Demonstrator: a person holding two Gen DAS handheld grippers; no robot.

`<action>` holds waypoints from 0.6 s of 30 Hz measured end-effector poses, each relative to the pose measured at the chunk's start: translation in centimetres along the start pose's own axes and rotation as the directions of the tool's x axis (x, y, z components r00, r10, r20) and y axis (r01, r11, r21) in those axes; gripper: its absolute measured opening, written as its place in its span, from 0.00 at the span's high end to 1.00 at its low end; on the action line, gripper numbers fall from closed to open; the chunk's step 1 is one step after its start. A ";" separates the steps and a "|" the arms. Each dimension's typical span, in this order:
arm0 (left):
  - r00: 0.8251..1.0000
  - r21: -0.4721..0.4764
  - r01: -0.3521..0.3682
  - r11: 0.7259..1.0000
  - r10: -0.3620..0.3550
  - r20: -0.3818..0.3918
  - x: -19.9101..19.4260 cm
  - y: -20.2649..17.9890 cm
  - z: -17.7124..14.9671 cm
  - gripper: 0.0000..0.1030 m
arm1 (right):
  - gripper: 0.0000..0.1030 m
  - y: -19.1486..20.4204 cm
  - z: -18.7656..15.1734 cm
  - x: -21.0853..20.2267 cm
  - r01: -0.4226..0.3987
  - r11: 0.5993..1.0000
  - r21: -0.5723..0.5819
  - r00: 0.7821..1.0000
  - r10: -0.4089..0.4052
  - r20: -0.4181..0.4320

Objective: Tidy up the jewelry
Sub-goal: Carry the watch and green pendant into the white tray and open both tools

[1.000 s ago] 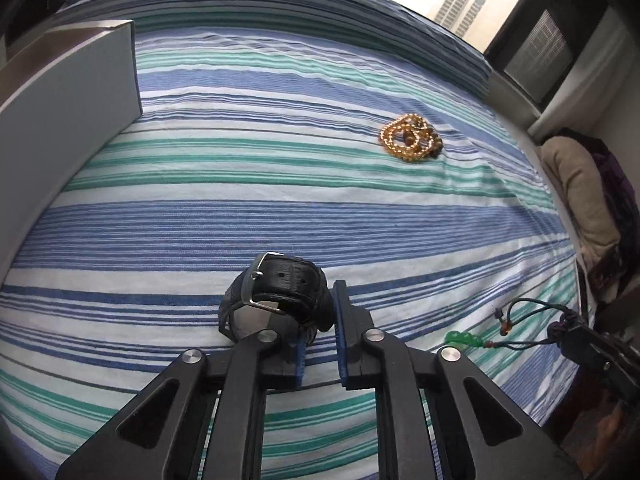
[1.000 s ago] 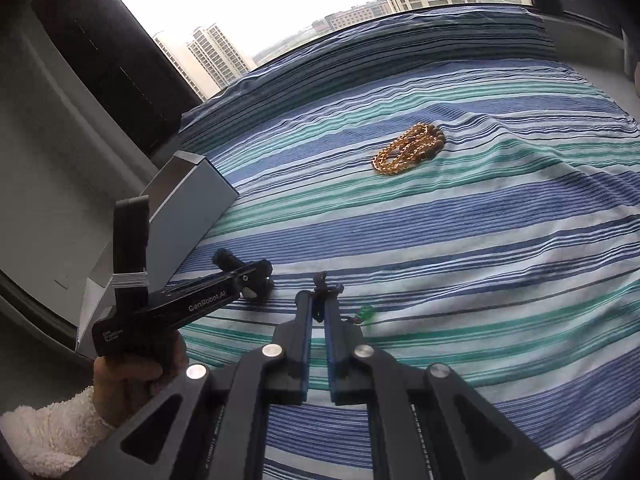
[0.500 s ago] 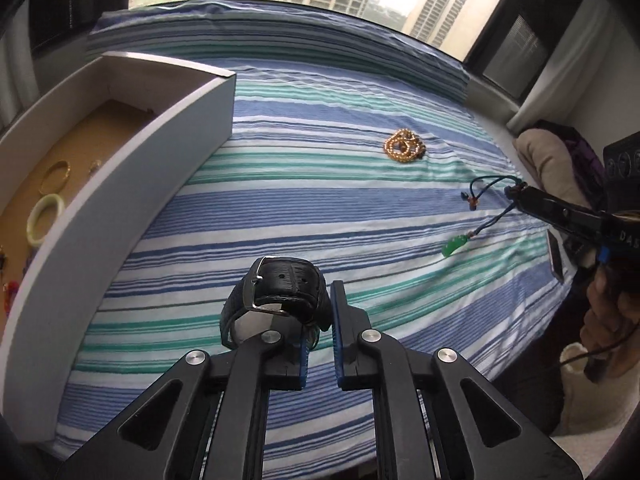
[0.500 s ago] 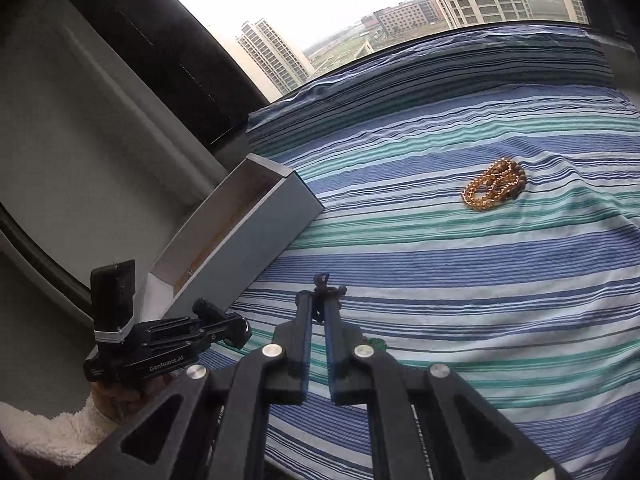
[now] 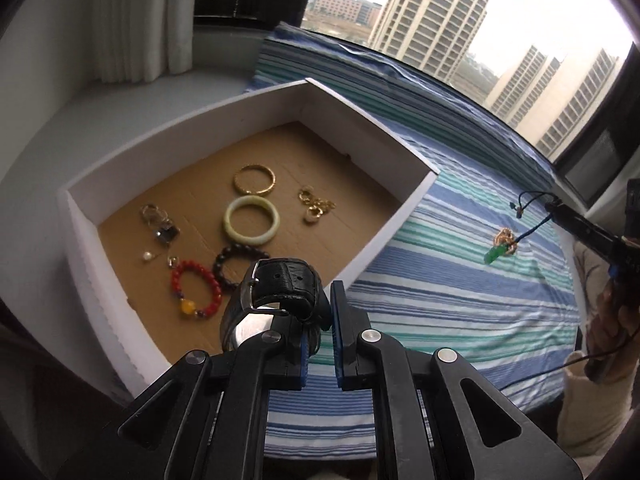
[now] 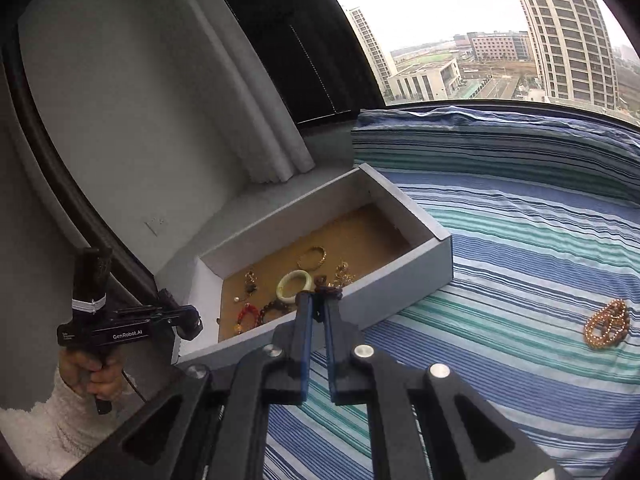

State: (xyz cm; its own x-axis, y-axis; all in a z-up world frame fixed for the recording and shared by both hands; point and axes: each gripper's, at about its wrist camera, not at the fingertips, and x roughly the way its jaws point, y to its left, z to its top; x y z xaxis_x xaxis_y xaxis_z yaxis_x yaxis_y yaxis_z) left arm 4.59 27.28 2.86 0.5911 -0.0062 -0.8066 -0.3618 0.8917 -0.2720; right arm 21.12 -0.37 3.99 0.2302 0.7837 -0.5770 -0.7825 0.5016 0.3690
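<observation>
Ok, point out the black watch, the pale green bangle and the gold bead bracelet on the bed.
black watch (image 5: 286, 282), left wrist view, on the leather strap.
pale green bangle (image 5: 251, 220), left wrist view, on its near rim.
gold bead bracelet (image 6: 606, 324), right wrist view, on the beads.

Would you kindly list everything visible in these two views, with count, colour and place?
box: one, white, cardboard floor, at the bed's edge
bangles: two, gold and pale green, in the box
bead bracelets: two, red and dark brown, in the box
gold beads: one pile, on the striped bedspread
watch: one, black strap, in the left gripper
green pendant: one, hanging on a dark cord from the right gripper
hands: two, holding the grippers
</observation>
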 end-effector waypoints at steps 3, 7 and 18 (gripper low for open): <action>0.999 -0.037 -0.035 0.999 0.035 0.003 1.1 2.3 0.8 0.93 | 0.94 1.8 2.2 3.0 -0.035 0.999 -0.023 0.999 0.035 -0.004; 0.999 -0.072 -0.043 0.997 0.041 -0.024 3.0 4.8 1.4 0.93 | 0.94 3.5 4.3 7.7 -0.072 0.997 -0.042 0.997 0.070 -0.042; 0.987 -0.143 -0.124 0.982 0.107 -0.120 6.9 9.4 0.7 0.92 | 0.94 4.9 3.1 20.2 -0.069 0.996 -0.057 0.957 0.050 -0.285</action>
State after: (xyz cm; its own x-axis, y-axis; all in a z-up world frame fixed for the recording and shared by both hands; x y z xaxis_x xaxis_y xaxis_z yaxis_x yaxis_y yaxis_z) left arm 5.79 35.92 -4.93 0.4585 0.0351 -0.8880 -0.5318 0.8114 -0.2425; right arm 23.66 19.03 -3.57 0.0163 0.6708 -0.7414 -0.8279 0.4248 0.3661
